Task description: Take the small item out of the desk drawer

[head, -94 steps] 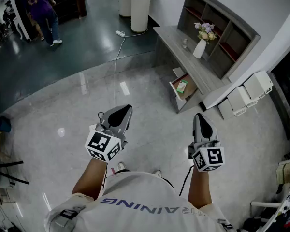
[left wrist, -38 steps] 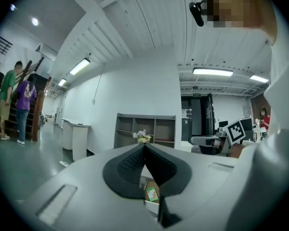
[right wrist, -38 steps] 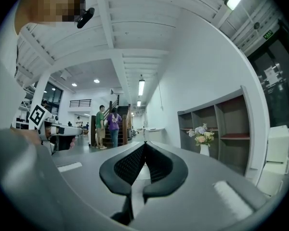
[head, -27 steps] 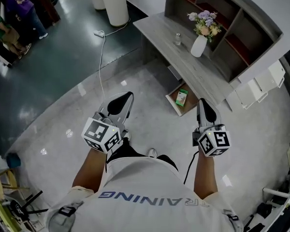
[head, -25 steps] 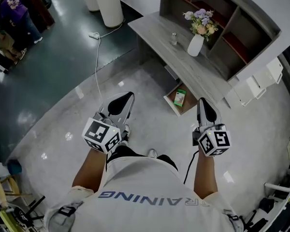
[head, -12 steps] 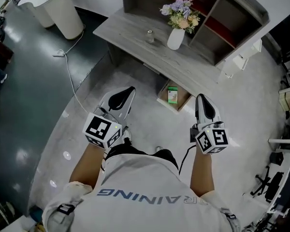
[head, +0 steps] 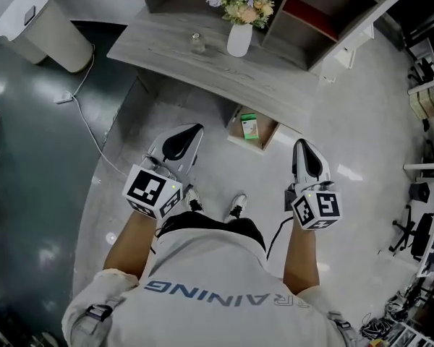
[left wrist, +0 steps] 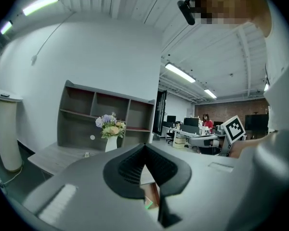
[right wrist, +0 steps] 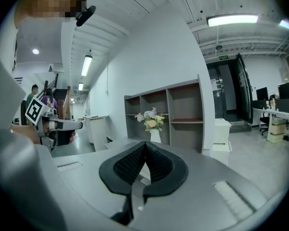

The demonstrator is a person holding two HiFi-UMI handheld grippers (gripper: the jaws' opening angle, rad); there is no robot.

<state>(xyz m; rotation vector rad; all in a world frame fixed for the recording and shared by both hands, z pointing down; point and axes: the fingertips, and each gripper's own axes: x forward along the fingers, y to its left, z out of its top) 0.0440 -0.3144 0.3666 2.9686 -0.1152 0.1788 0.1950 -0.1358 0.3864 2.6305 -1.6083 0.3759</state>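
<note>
The grey desk (head: pixel 202 60) stands ahead of me, with its wooden drawer (head: pixel 264 134) pulled open below the front edge. A small green and white box (head: pixel 249 126) lies inside the drawer. My left gripper (head: pixel 190 131) is shut and empty, held over the floor to the left of the drawer. My right gripper (head: pixel 302 147) is also shut and empty, to the drawer's right and a little nearer me. In the left gripper view the shut jaws (left wrist: pixel 144 146) let a slice of the drawer (left wrist: pixel 151 192) show through. The right gripper view has shut jaws (right wrist: pixel 145 144) pointing at the desk.
A white vase of flowers (head: pixel 239 38) and a small glass jar (head: pixel 196 43) stand on the desk, with a shelf unit (head: pixel 307 9) behind. A white pedestal (head: pixel 40 24) and a floor cable (head: pixel 87 132) lie left. White cabinets (head: pixel 347 45) sit right.
I have walked nearer the desk, so the desk and open drawer now lie straight ahead and closer. Both grippers keep the same shut pose in front of me.
</note>
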